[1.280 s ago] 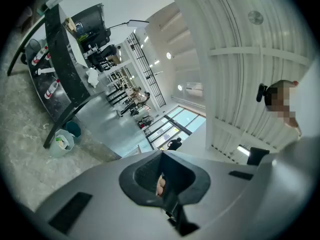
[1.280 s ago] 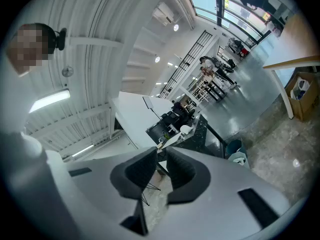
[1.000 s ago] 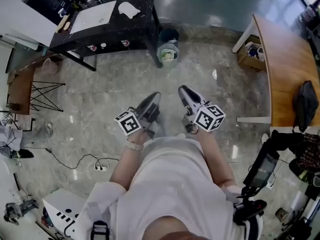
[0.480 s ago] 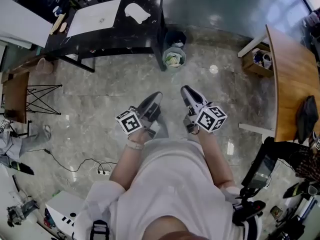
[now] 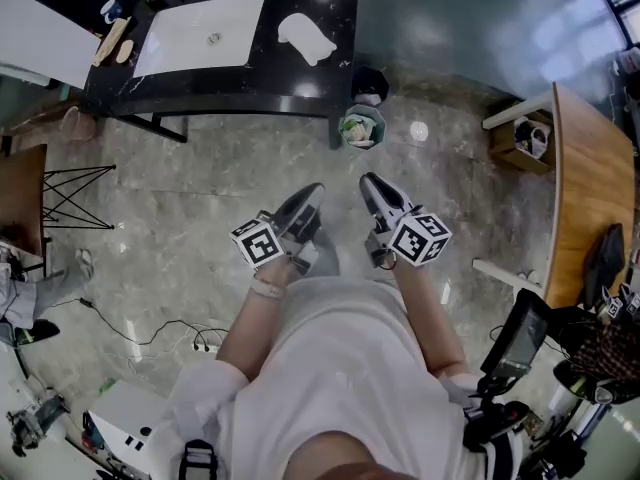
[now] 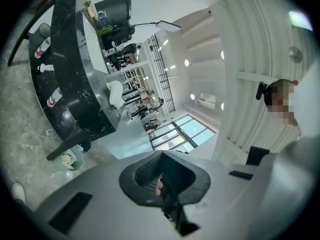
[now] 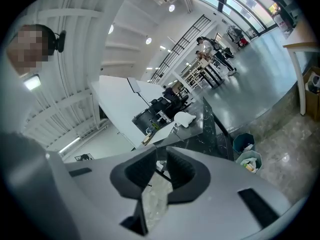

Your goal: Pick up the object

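Two pairs of ribbed dark pads sit closed with nothing between them: the left gripper (image 6: 161, 176) and right gripper (image 7: 161, 166) are both empty. Below them spreads a glossy grey marbled floor (image 5: 200, 198). Well ahead, a lumpy white object (image 5: 306, 38) lies on the black veined table (image 5: 300, 80), beside a flat white rectangular panel (image 5: 200, 33).
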`<state>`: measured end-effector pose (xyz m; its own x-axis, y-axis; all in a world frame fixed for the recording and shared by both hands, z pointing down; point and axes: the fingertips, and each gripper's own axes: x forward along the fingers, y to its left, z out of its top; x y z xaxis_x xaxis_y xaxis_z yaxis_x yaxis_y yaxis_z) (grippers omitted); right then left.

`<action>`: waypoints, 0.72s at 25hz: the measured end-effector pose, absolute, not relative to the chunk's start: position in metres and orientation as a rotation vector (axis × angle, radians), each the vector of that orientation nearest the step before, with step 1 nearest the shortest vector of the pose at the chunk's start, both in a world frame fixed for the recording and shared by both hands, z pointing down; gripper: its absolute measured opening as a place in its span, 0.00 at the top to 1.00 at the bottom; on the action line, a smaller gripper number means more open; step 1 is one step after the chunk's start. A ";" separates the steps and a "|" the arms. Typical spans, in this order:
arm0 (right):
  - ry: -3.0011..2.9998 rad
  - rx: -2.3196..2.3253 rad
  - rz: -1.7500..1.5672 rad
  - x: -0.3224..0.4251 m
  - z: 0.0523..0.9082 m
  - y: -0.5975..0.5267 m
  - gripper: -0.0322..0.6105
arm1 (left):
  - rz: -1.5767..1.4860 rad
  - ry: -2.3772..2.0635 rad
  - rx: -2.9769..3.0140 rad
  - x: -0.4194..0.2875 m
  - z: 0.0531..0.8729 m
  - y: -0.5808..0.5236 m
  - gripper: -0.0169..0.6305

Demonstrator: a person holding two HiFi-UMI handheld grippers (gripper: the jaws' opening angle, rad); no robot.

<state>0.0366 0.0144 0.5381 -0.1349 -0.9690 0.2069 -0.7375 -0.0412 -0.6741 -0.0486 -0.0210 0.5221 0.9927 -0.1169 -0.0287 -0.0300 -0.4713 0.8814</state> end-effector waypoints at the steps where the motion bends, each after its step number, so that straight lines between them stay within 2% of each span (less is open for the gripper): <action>1: 1.910 -1.807 -0.975 0.036 0.539 0.001 0.84 | -0.101 -0.100 2.056 -0.049 0.524 -0.033 0.97; 9: 1.903 -1.817 -0.982 0.036 0.540 -0.090 0.84 | -0.069 -0.083 2.066 -0.049 0.528 -0.123 0.97; 18: 1.871 -1.794 -0.990 0.048 0.544 -0.130 0.84 | -0.056 -0.057 2.097 -0.034 0.531 -0.159 0.97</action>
